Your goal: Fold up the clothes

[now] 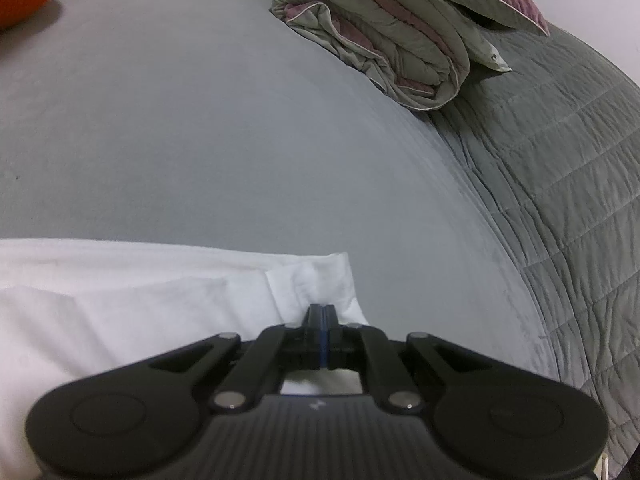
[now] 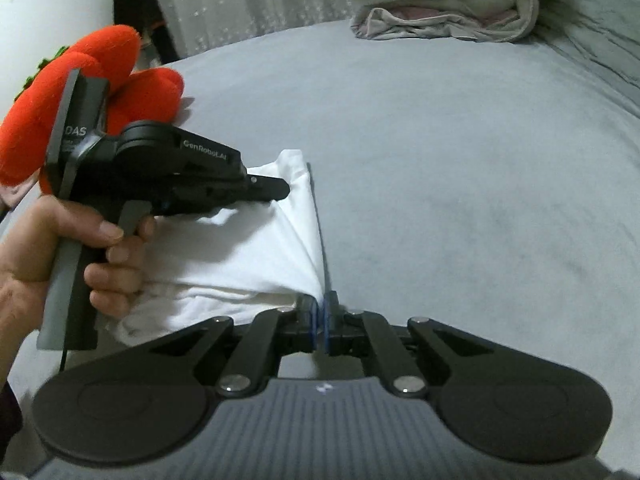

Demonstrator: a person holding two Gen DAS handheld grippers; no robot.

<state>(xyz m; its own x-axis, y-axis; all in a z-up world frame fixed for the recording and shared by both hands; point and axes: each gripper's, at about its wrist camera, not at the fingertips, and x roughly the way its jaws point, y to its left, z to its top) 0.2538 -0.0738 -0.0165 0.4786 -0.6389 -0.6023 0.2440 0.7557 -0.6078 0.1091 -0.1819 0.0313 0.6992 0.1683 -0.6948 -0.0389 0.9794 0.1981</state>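
Between the fingers of the right gripper sits a pinched corner of the white garment, the two black fingers pressed together on the cloth. The left gripper likewise has its fingers closed on another corner of the same garment; in the right wrist view that left gripper comes in from the left, held by a bare hand.

One white garment is in view, partly folded, with a taut edge running between the two clamped corners. Its long axis in the right wrist view runs from the near fingers away toward the far fingers; the rest of the cloth sags to the left of that edge and rests on the bed.

Two grippers and one hand can be counted. Farther out on the grey bed lies one rolled quilt, grey and pink, near the far edge. One orange plush toy sits at the left side, behind the left gripper. A quilted grey cover borders the bed on the right.
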